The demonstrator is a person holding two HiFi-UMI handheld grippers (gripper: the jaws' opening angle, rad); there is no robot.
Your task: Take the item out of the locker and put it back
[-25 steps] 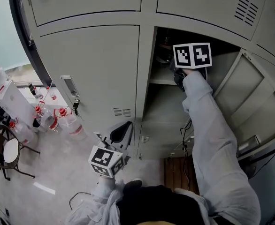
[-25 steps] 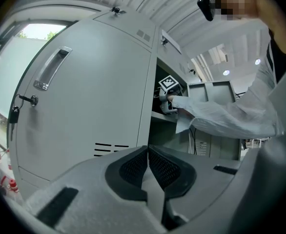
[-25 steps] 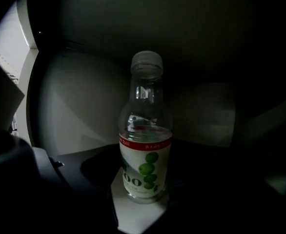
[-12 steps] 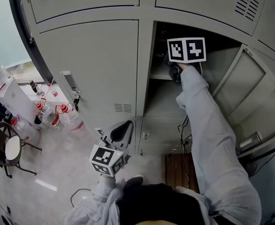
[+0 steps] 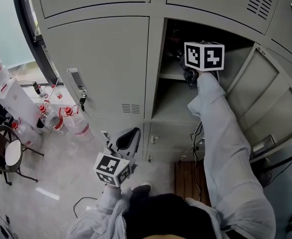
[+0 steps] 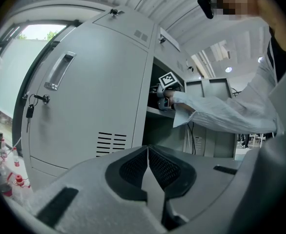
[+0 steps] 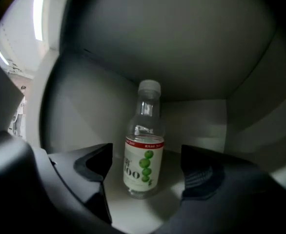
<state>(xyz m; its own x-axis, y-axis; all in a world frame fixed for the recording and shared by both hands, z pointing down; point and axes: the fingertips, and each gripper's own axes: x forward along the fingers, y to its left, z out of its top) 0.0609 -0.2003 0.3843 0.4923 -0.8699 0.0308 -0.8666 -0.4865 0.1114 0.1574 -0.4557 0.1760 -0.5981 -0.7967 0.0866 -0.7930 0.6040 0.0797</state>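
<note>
A clear plastic bottle with a white cap and a white label with green dots stands upright on the shelf inside the open locker. My right gripper reaches into that compartment. Its jaws are opening, one on each side of the bottle with a gap to the label, so neither pad presses on it. In the head view the right gripper sits at the shelf's edge under its marker cube, and the bottle is hidden. My left gripper hangs low by the closed door, shut and empty.
The locker's door stands swung open at the right. To the left is a closed door with a handle and hanging keys. Several red-capped bottles and a stool stand on the floor at left. Cables hang below the compartment.
My right gripper stays at the locker shelf with only a small shift of hand and view. The left gripper has not moved.
</note>
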